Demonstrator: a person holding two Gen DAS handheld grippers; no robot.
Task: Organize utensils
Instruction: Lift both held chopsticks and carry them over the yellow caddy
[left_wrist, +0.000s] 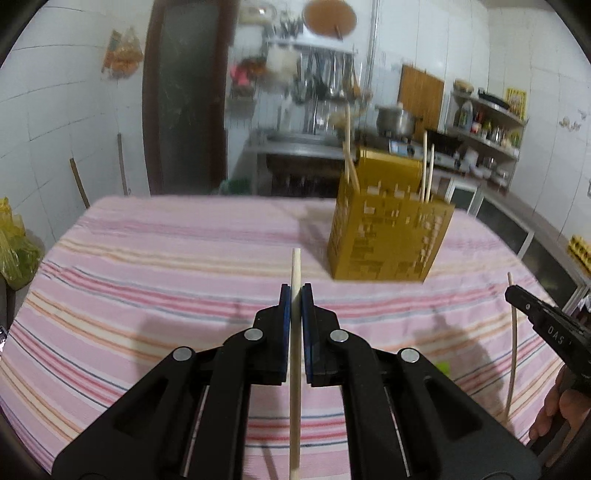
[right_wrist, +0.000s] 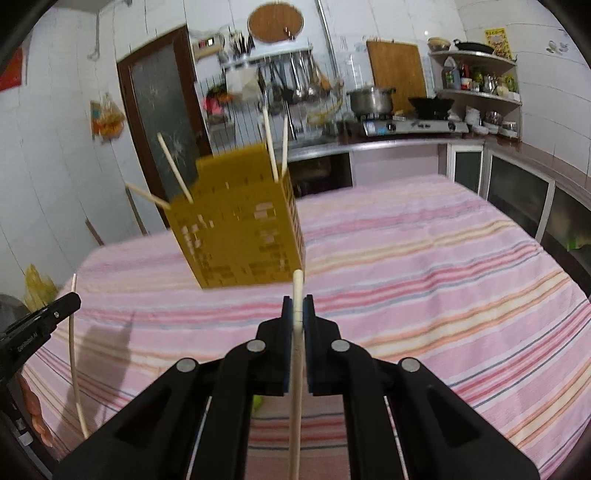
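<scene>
A yellow perforated utensil holder (left_wrist: 388, 232) stands on the striped tablecloth (left_wrist: 166, 258), with several wooden chopsticks sticking out of it. My left gripper (left_wrist: 295, 295) is shut on a wooden chopstick (left_wrist: 294, 369), held upright above the cloth, short and left of the holder. My right gripper (right_wrist: 297, 304) is shut on another wooden chopstick (right_wrist: 295, 387), just in front of the holder (right_wrist: 240, 229). Each gripper shows at the edge of the other's view, the right one (left_wrist: 517, 295) and the left one (right_wrist: 72, 299), with its chopstick.
The table sits in a kitchen. Behind it are a dark door (left_wrist: 184, 92), a sink counter with hanging ladles (left_wrist: 321, 81), a stove with a pot (right_wrist: 369, 99) and corner shelves (right_wrist: 476, 85). A yellow bag (left_wrist: 14, 251) lies left of the table.
</scene>
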